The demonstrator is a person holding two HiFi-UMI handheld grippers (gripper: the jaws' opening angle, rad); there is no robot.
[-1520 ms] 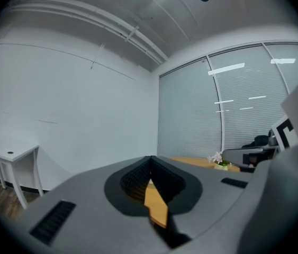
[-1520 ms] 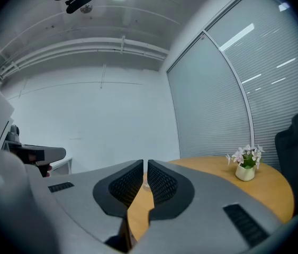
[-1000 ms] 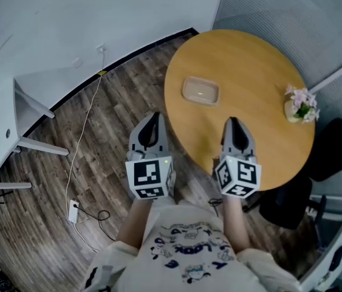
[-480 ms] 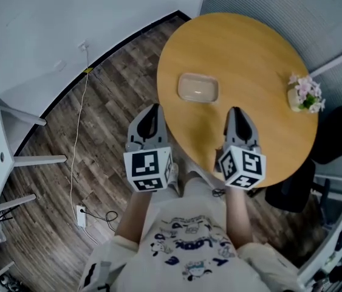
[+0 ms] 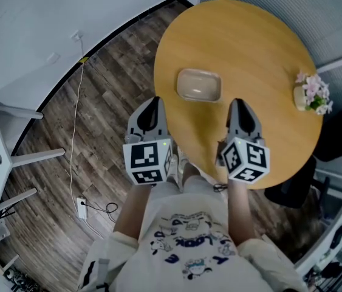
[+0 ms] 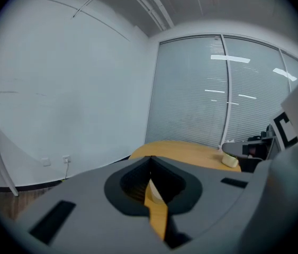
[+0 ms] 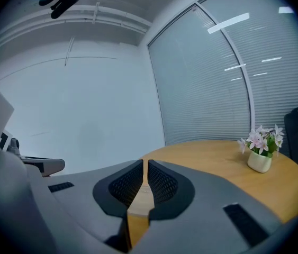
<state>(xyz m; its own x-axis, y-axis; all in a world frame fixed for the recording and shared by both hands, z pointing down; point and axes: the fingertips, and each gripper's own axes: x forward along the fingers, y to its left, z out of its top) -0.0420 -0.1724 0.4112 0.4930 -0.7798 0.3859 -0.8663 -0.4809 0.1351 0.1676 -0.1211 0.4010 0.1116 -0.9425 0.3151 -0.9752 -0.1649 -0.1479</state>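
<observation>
Two tools (image 5: 153,104) (image 5: 238,105), one dish (image 5: 199,85)

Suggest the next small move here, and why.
Probably ease the right gripper forward and down toward the dish, opening it on the way. The dish lies untouched on the table just ahead, between the two grippers; the left gripper hangs at the table's edge. Both have jaws together, holding nothing.
</observation>
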